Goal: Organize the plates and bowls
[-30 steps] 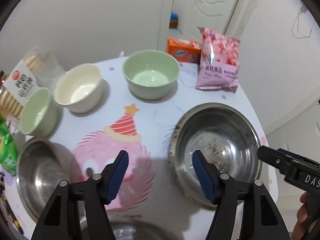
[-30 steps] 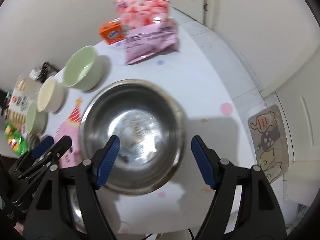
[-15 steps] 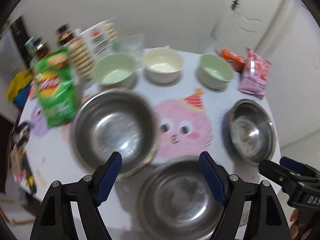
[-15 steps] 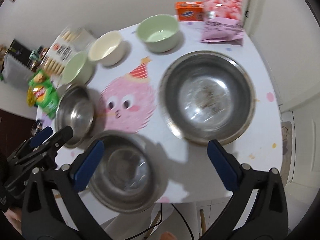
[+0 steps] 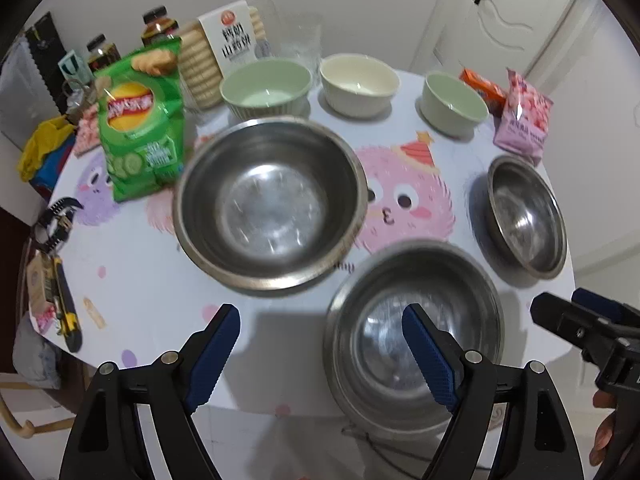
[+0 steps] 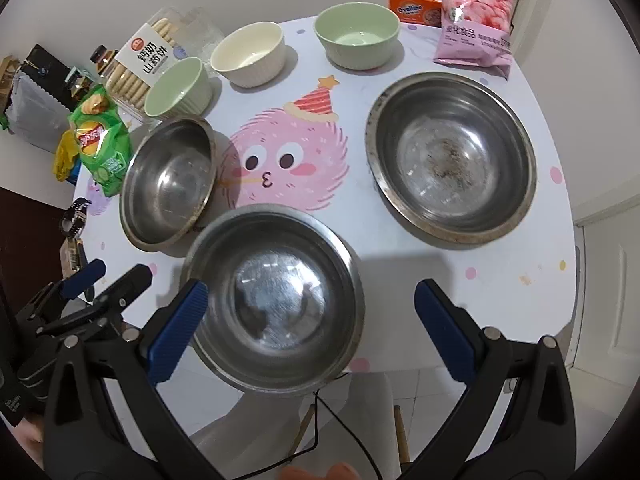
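Bowls (image 6: 276, 300) now lie below both retreated claws.

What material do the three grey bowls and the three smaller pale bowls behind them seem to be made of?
The three grey bowls, for example the largest, look like stainless steel: a dull brushed shine with blurred reflections and thin rolled rims. The smaller ones, like the cream bowl and the green bowl, look like glazed ceramic with thick walls and a soft gloss, though melamine is possible.
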The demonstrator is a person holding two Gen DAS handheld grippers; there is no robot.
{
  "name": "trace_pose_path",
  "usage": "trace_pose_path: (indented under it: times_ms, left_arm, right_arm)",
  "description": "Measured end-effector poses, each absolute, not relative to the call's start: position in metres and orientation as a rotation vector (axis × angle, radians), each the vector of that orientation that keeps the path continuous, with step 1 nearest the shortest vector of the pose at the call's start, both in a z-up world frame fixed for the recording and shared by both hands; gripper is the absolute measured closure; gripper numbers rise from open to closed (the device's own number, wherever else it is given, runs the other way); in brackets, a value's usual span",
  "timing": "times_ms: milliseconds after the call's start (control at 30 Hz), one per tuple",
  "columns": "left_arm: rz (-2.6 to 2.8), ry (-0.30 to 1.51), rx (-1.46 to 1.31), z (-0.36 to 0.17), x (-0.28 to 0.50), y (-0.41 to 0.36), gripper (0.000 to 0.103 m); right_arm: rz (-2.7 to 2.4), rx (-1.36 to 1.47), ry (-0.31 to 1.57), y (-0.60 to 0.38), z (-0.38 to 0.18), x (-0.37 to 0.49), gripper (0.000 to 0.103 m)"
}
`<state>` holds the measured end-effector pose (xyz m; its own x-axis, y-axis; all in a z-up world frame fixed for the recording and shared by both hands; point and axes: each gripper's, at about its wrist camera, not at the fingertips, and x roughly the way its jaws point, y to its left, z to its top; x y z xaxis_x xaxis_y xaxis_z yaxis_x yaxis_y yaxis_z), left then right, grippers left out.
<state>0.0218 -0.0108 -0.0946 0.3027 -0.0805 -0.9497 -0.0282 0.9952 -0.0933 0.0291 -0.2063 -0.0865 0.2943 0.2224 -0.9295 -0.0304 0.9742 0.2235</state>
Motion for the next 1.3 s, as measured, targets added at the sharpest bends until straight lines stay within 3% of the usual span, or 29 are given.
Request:
trace_pose_path:
  times_ms: [1300]
  left_arm:
    - [-0.026,1.406,-0.059,-0.138,0.005,-0.024,0.017]
  right_arm:
    - [0.132,0.197,1.439,-0.219,-0.143,0.014,0.000]
